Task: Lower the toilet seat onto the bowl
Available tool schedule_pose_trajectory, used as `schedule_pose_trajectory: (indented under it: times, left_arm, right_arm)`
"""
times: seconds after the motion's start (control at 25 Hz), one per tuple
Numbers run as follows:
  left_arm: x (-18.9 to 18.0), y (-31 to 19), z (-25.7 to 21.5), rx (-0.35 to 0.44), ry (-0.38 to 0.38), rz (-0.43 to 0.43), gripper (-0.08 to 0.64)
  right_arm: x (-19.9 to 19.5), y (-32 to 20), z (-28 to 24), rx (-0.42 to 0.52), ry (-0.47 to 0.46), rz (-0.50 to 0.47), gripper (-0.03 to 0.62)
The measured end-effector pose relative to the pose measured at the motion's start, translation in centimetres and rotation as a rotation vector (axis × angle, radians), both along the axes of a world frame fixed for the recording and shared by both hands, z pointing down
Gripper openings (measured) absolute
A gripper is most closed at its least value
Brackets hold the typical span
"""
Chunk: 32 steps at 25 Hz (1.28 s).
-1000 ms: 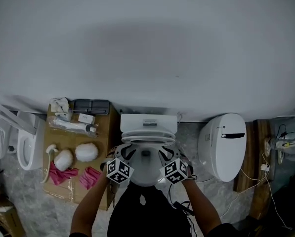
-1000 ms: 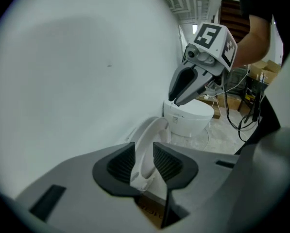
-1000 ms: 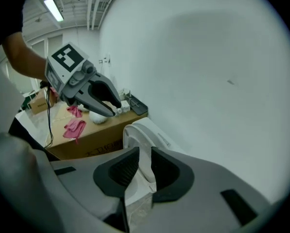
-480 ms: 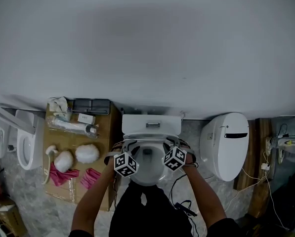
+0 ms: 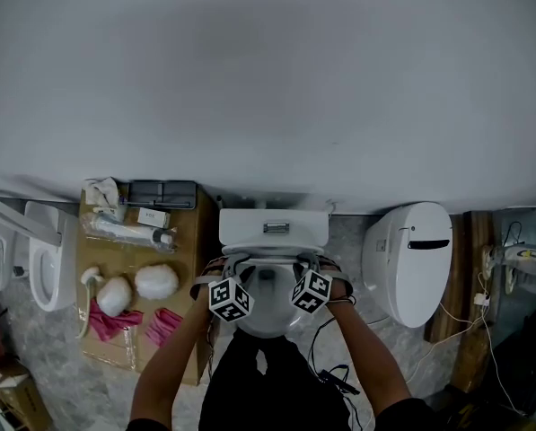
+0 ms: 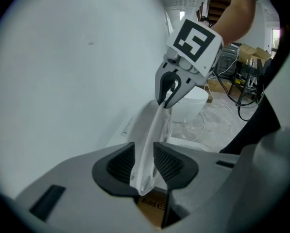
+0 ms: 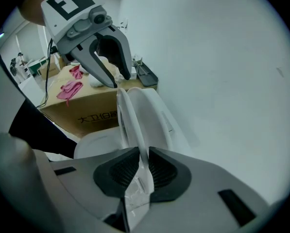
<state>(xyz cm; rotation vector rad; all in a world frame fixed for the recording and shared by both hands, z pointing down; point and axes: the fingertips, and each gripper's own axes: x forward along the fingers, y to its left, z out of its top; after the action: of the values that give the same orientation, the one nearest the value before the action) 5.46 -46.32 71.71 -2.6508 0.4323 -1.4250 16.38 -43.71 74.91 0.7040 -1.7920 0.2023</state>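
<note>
The white toilet seat point(image 5: 268, 259) stands raised over the bowl point(image 5: 266, 320), in front of the tank point(image 5: 273, 226). My left gripper point(image 5: 221, 268) holds the seat's left side; its ribbed pads press on the rim point(image 6: 152, 130) in the left gripper view, where the gripper point(image 6: 145, 161) fills the foreground. My right gripper point(image 5: 311, 265) is on the seat's right side. In the right gripper view its jaws point(image 7: 141, 166) are closing on the thin seat edge point(image 7: 127, 115), with the lid point(image 7: 154, 113) just behind. Each gripper sees the other at the seat's far side.
A cardboard box point(image 5: 191, 268) left of the toilet carries pink gloves point(image 5: 115, 320), white cloths point(image 5: 157, 280) and small packs. Another closed toilet point(image 5: 407, 263) stands at the right, a third fixture point(image 5: 43, 254) at the far left. Cables point(image 5: 335, 380) trail on the floor. The wall is close behind.
Both grippers have moved away from the person toward the tank and come a little closer together, staying at the seat's two sides.
</note>
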Motion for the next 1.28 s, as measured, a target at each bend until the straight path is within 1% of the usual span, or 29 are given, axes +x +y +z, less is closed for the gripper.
schedule_pose_trajectory:
  times: [0.2,0.4,0.68,0.84,0.88,1.0,1.12,1.2,1.28]
  left_arm:
    - [0.2,0.9,1.0,-0.024,-0.022,0.039,0.130]
    - [-0.1,2.7,1.1,-0.043,-0.055,0.100,0.129]
    - [-0.8,5.0,3.6,-0.079,-0.124,0.154,0.129]
    - [-1.2,6.6,4.4,-0.123,-0.122,0.187,0.074]
    - [-1.2,7.2,4.5,-0.125,-0.120,0.197,0.069]
    - [-1.5,8.6,4.7,-0.134,-0.112,0.219,0.067]
    - [-1.5,9.4,5.0,-0.133,-0.107,0.235,0.067]
    - [-1.7,10.0,5.2,-0.130,-0.126,0.242,0.067]
    - [-1.8,10.9,5.5,-0.140,-0.144,0.226,0.072]
  right_arm:
    - [-0.6,1.9,-0.1,-0.026,-0.007,-0.050,0.072]
    - [-0.7,3.1,-0.2,-0.044,-0.009,-0.049,0.072]
    - [-1.5,5.6,0.2,-0.078,0.014,-0.062,0.072]
    - [-1.8,7.0,0.6,-0.084,0.027,-0.036,0.074]
    - [-1.8,7.5,0.7,-0.088,0.027,-0.029,0.074]
    - [-2.2,8.8,0.9,-0.097,0.035,-0.020,0.077]
    - [-2.2,9.6,1.0,-0.086,0.034,-0.003,0.078]
    - [-2.3,10.2,1.2,-0.078,0.024,0.002,0.080]
    - [-2.5,11.2,1.4,-0.072,0.017,-0.009,0.081]
